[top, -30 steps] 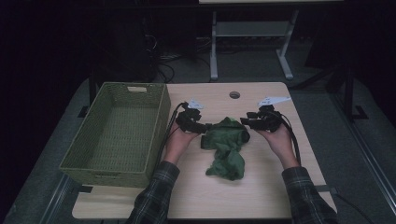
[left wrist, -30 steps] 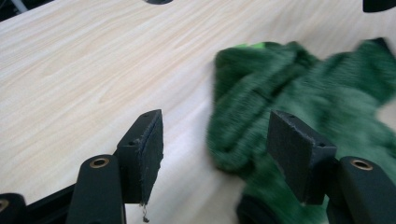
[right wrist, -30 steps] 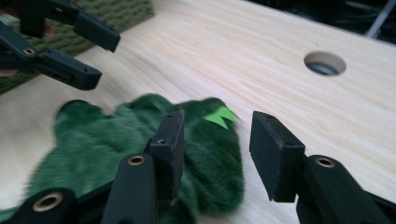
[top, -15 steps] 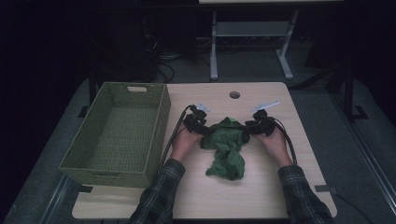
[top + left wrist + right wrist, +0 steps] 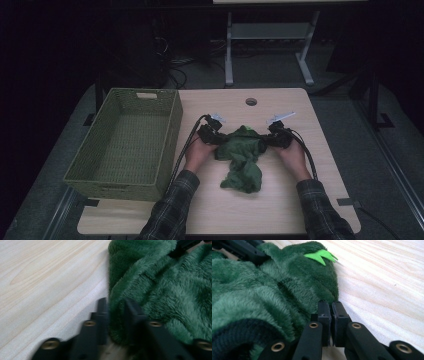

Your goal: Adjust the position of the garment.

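A crumpled dark green fleece garment (image 5: pixel 242 155) lies mid-table. My left gripper (image 5: pixel 216 136) sits at its upper left edge and my right gripper (image 5: pixel 267 137) at its upper right edge, each held low by a hand. In the left gripper view the jaws (image 5: pixel 116 307) have just been closing and pinch a fold of the fleece (image 5: pixel 162 290). In the right gripper view the jaws (image 5: pixel 330 306) have just been closing too; they stand almost together on the garment's thin edge (image 5: pixel 262 297). A light green felt spike (image 5: pixel 320 256) sticks out of the fleece.
An empty green woven basket (image 5: pixel 172 125) stands on the left part of the wooden table (image 5: pixel 280 200). A round cable hole (image 5: pixel 251 101) is near the table's far edge. A metal desk frame (image 5: pixel 265 35) stands on the floor behind.
Both hands have sunk toward the table and moved in to the garment's upper corners. Both grippers' jaws have closed on the fleece.
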Demonstrator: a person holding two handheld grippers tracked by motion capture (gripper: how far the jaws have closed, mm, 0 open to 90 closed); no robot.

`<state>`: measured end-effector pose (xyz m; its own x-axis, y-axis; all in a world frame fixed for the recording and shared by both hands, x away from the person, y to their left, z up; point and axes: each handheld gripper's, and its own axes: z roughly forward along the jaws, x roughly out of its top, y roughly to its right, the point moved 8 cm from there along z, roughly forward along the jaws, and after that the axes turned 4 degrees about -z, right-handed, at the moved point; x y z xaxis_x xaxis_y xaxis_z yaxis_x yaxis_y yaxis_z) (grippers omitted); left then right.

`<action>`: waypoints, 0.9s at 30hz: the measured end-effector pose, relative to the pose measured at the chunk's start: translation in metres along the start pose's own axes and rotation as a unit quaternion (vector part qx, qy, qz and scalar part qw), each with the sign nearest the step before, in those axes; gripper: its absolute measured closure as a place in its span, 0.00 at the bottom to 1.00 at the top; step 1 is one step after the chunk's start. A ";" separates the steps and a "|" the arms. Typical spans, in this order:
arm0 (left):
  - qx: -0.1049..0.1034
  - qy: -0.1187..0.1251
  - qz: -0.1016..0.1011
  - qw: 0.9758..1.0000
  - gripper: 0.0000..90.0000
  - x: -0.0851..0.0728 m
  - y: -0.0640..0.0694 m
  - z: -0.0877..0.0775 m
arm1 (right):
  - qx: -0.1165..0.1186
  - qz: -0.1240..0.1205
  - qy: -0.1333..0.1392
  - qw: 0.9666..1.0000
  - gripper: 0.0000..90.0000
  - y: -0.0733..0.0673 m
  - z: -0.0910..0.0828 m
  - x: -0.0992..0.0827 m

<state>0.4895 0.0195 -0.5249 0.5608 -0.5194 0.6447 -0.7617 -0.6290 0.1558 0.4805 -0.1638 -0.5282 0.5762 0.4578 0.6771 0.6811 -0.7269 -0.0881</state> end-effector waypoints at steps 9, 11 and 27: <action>0.003 0.029 0.001 1.000 0.97 0.008 0.002 -0.014 | 0.006 0.007 0.026 1.000 0.97 -0.001 -0.012 0.009; 0.005 0.044 0.003 0.999 0.97 0.012 0.003 -0.022 | 0.012 0.007 0.041 0.999 0.97 -0.003 -0.018 0.015; 0.006 0.104 0.030 0.994 0.96 0.025 0.023 -0.056 | 0.036 -0.003 0.101 0.994 0.97 -0.013 -0.055 0.028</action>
<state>0.4673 0.0242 -0.4637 0.4348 -0.4260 0.7934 -0.7865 -0.6088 0.1042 0.4628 -0.1699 -0.4676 0.4750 0.3445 0.8098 0.7189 -0.6827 -0.1312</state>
